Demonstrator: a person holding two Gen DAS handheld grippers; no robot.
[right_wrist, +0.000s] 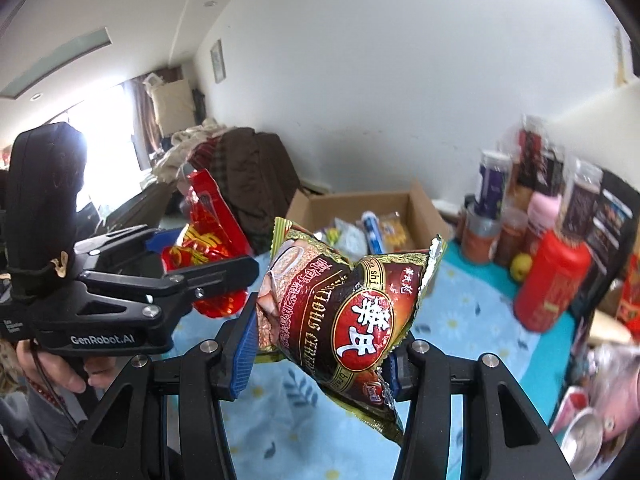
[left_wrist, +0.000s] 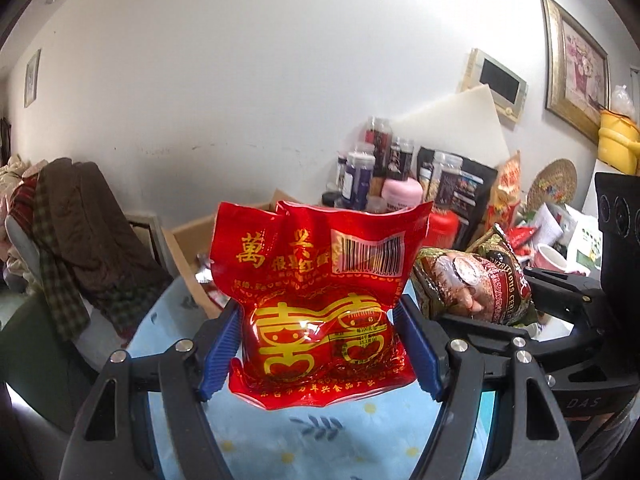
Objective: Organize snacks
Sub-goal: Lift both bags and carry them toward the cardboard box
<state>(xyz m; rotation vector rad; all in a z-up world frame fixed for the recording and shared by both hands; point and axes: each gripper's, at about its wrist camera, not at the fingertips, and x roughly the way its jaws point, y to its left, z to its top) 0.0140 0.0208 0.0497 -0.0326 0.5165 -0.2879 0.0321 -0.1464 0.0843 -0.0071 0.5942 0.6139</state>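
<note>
Both grippers are up in the air over the table (left_wrist: 320, 432), the one with the pale blue flowered cloth, and each has a snack in it. The left gripper (left_wrist: 320, 340) has its blue pads (left_wrist: 222, 344) pressed against the sides of a red packet (left_wrist: 320, 280) with gold characters and a barcode sticker. The packet stands upright between the fingers, clear of the cloth, its crinkled top edge up.

The right gripper (right_wrist: 320, 344) is clamped on a cereal packet (right_wrist: 340, 312), brown and gold with a red oval logo. That packet sits tilted in the jaws, one corner hanging down toward the table, not touching it. From the right wrist view the left gripper (right_wrist: 192, 276) shows off to the side with the red packet (right_wrist: 204, 240) in it, and a hand (right_wrist: 52, 368) wraps its handle, dark beads at the wrist.

Beyond the far edge of the table sits an open cardboard box (right_wrist: 352, 204) with several small packets lying inside. Along the wall side of the table stands a crowd of jars and bottles: a red canister (right_wrist: 548, 284), a pink bottle (left_wrist: 402, 192), a dark purple jar (left_wrist: 358, 172), and a black bag (left_wrist: 460, 184) behind them. A yellow-green fruit (right_wrist: 520, 266) rests on the cloth just beside the canister. Off the table's other end, clothes (left_wrist: 80, 220) are heaped over a chair. A framed picture (left_wrist: 576, 68) hangs on the wall above the clutter.
</note>
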